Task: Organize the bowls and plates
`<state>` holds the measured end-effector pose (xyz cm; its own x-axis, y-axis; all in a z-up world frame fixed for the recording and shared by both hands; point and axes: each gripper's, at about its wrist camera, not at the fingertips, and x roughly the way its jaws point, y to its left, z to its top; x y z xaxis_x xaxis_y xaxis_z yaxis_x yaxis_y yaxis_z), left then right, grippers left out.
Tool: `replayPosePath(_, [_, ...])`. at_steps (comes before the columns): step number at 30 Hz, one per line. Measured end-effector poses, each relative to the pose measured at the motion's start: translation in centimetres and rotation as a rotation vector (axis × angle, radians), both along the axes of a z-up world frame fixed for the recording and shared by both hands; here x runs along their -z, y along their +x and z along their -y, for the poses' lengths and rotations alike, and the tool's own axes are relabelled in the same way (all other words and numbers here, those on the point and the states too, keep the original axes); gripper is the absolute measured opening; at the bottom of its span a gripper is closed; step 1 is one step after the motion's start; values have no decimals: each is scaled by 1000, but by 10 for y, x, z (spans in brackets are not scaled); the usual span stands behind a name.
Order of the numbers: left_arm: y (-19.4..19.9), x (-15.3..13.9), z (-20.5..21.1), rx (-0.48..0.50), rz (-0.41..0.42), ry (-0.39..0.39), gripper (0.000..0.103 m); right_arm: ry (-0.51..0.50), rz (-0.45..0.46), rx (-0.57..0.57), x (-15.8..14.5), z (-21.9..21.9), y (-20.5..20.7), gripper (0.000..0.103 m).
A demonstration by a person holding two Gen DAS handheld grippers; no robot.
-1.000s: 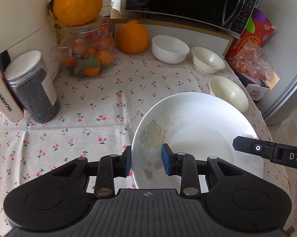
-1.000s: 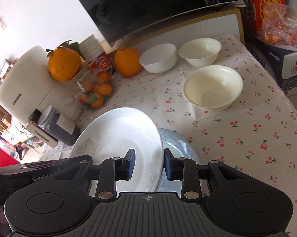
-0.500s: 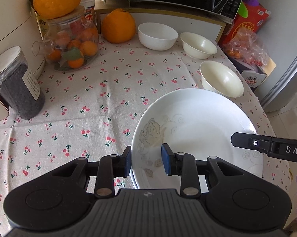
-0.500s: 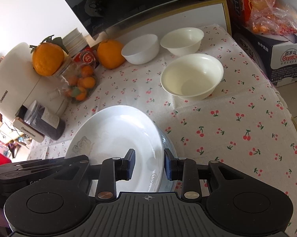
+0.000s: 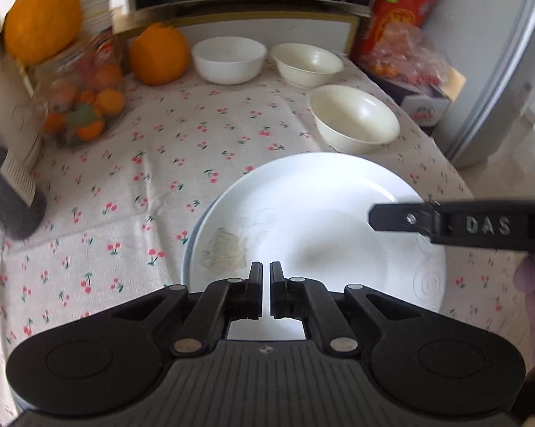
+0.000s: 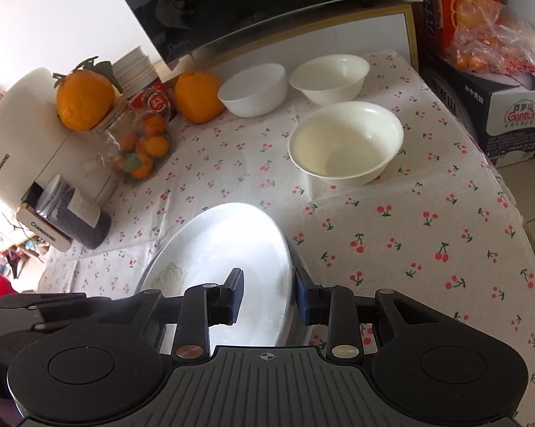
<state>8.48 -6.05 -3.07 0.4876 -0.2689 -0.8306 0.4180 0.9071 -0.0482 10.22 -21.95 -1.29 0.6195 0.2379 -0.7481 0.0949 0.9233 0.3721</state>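
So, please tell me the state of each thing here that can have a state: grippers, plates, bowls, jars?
left gripper: shut, nothing between the fingers
right gripper: partly open, astride the white plate's rim
white plate: upright, empty, on a second plate
second plate: underneath, only its edge shows
three bowls: upright, empty, unstacked
fruit jar: lid on, orange on top
dark jar: closed
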Motion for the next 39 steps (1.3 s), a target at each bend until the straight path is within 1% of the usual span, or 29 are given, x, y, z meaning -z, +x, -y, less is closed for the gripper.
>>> replayPosePath(6, [-1, 5, 4, 21, -22, 6, 4, -14, -7, -9, 2, -1, 1, 30])
replayPosePath(11, [0, 6, 2, 7, -28, 3, 8, -67, 2, -38, 0, -7, 2, 30])
replayPosePath(15, [1, 6, 0, -4, -28, 2, 13, -137, 14, -76, -2, -14, 2, 30])
replayPosePath(19, [2, 6, -3, -16, -29, -3, 17, -227, 14, -109, -4, -21, 2, 32])
replayPosePath(21, [2, 6, -4, -20, -29, -4, 19, -231, 35, -141, -9, -23, 1, 32])
replayPosePath(24, [3, 5, -6, -27, -30, -7, 19, -239, 34, -167, -12, -28, 1, 32])
replayPosePath(30, [2, 4, -7, -31, -25, -14, 20, -231, 12, -164, -9, -26, 3, 32])
replayPosePath(35, [3, 4, -6, -37, -22, -17, 26, -209, -5, -157, -8, -21, 5, 37])
replayPosePath(37, [3, 3, -6, -41, -20, -19, 28, -199, -5, -150, -8, -19, 5, 47])
replayPosePath(39, [4, 3, -5, -44, -18, -23, 32, -191, -6, -150, -9, -17, 5, 50])
